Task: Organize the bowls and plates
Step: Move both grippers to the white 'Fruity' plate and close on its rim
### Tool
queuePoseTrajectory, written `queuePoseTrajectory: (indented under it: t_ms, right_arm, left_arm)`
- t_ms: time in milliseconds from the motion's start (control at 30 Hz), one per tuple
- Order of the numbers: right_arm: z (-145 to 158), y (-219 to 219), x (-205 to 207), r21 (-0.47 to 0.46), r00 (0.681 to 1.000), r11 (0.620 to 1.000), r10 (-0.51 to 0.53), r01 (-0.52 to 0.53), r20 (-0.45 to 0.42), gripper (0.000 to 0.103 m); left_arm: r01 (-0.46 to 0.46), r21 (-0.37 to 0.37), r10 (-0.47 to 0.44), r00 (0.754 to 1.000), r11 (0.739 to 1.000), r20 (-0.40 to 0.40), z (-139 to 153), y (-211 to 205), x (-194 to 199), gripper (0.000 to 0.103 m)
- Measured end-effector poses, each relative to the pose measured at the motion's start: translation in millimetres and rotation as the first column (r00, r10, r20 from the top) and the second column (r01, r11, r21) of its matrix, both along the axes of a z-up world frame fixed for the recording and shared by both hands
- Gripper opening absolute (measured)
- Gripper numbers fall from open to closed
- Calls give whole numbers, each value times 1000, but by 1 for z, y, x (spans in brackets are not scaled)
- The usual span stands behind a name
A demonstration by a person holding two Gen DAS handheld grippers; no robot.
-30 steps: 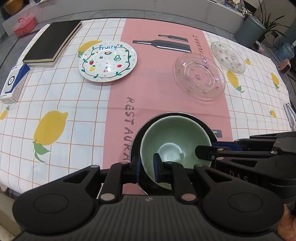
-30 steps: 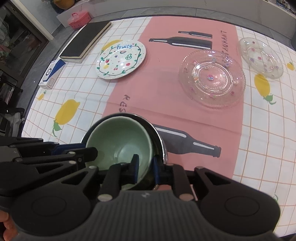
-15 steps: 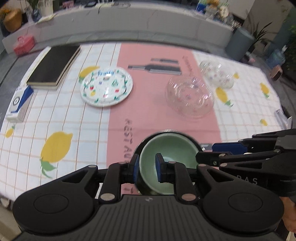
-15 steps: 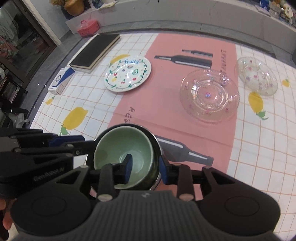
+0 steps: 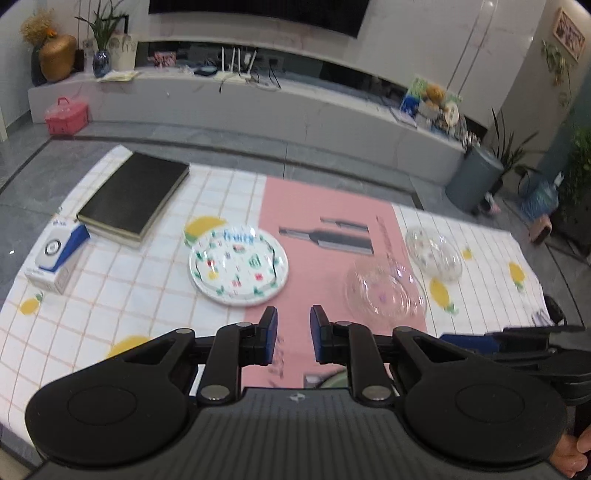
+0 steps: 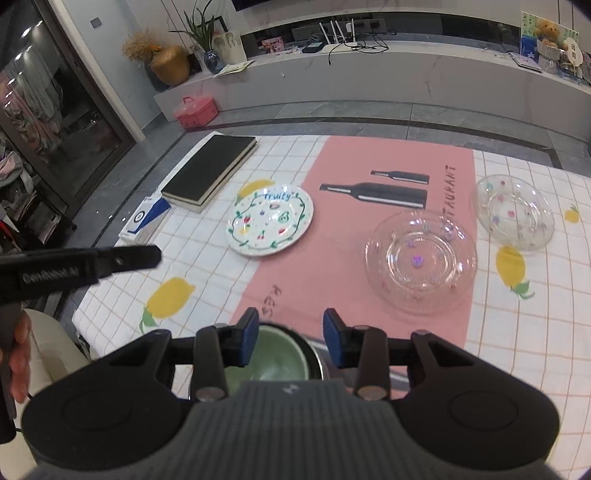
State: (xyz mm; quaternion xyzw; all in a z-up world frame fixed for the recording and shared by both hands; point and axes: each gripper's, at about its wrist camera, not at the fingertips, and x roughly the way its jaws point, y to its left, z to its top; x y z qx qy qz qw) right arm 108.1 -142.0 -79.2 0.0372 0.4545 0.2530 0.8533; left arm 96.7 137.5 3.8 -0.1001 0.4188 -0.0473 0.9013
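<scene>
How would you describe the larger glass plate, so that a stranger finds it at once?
Look at the pink strip down the middle of the tablecloth. The glass plate lies at its right edge. It is clear, unlike the white painted plate, and bigger than the glass dish beyond it.

This is a home living room. A long, low white media console [image 6: 369, 74] runs along the far wall under a dark screen [image 5: 255, 14], carrying routers with antennas [image 5: 238, 61], cables, a golden vase of dried flowers [image 6: 170, 64], potted plants and a teddy bear [image 6: 550, 29]. The floor is grey tile [image 6: 332, 114]. The bench wears a lemon-print tablecloth [image 6: 207, 266], with a pink storage box [image 6: 195, 109] on the floor beyond it.
</scene>
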Motion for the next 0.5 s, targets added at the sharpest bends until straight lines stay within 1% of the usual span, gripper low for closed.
queuePoseTrajectory:
  t_ms: [100, 200, 267, 400, 500]
  right_arm:
    - [-2, 3, 15, 16, 1000, 1000, -4, 4, -18, 38]
    - [-7, 8, 34, 26, 999, 999, -19, 20, -37, 38]
    - [-11, 12, 48, 32, 999, 999, -26, 28, -43, 38]
    - [-22, 22, 77, 41, 998, 998, -38, 41, -52, 38]
    - [-33, 33, 100, 40, 996, 998, -41, 44, -74, 38]
  left_arm:
    - [5, -14, -5, 1000, 1000, 5, -1, 11, 11, 22]
    - [-6, 15, 6, 1000, 1000, -2, -8, 20, 22, 24]
    - [-6, 24, 7, 1000, 1000, -25, -15, 25, 32, 24]
    - [-13, -8, 13, 1000, 1000, -22, -30, 38, 46, 24]
    - [-30, -37, 29, 999, 999, -32, -46, 49, 60, 24]
